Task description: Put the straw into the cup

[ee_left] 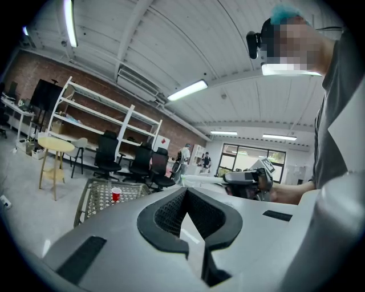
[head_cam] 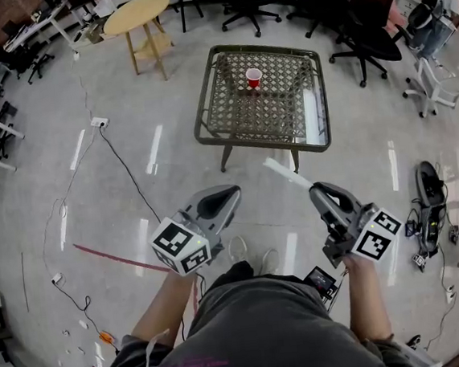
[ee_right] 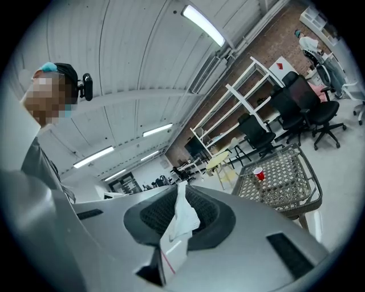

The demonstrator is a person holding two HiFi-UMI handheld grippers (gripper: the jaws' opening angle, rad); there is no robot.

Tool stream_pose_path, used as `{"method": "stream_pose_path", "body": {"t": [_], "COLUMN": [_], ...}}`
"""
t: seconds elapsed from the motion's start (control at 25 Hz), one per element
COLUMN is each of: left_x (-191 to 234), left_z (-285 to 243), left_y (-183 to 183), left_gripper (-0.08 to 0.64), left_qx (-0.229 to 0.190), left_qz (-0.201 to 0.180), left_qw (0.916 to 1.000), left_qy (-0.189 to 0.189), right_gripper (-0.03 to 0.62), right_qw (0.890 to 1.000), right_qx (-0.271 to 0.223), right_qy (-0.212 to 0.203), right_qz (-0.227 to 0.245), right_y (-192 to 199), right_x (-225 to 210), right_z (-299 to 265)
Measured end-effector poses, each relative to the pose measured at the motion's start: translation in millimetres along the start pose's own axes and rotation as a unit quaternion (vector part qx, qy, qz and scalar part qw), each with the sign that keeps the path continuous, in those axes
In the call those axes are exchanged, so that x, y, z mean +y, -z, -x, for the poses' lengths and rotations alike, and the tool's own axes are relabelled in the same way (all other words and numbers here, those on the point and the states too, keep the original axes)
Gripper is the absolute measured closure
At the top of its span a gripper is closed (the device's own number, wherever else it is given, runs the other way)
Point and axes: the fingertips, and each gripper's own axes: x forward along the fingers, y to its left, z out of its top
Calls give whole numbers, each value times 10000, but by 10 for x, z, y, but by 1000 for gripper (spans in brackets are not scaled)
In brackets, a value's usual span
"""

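Note:
A red cup (head_cam: 254, 77) stands on the far part of a low wicker-and-glass table (head_cam: 232, 126), well ahead of both grippers. It also shows small as the cup (ee_left: 116, 194) in the left gripper view and the cup (ee_right: 259, 173) in the right gripper view. My right gripper (head_cam: 315, 187) is shut on a straw in a white paper wrapper (head_cam: 287, 174), which sticks out forward and to the left. The wrapped straw (ee_right: 181, 219) lies between the pads. My left gripper (head_cam: 232, 194) is held at waist height, shut and holding nothing.
A round wooden table (head_cam: 136, 14) and several black office chairs (head_cam: 366, 12) ring the low table. Cables and a power strip (head_cam: 99, 122) lie on the floor at left, with a red line (head_cam: 108, 259) nearer. Gear (head_cam: 429, 200) sits on the floor at right.

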Motion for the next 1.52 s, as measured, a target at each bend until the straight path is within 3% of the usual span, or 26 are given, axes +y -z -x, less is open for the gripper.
{"method": "stream_pose_path", "body": {"t": [0.92,1.52], "left_x": [846,1198], "left_z": [185,258], "left_y": [-127,-303], "left_gripper": [549,549], "left_qx": [-25,-19], "left_qz": [99,-2], "left_qw": [9997,9994], "left_qy": [238,347], "right_gripper": [545,545], "right_qw": [9997,9992], "right_qx": [-6,-188], "right_qy": [207,337], "right_qz": [135,59], "right_y": [-26,-103], "right_x": [83,72], "right_z": [-900,-1206]}}
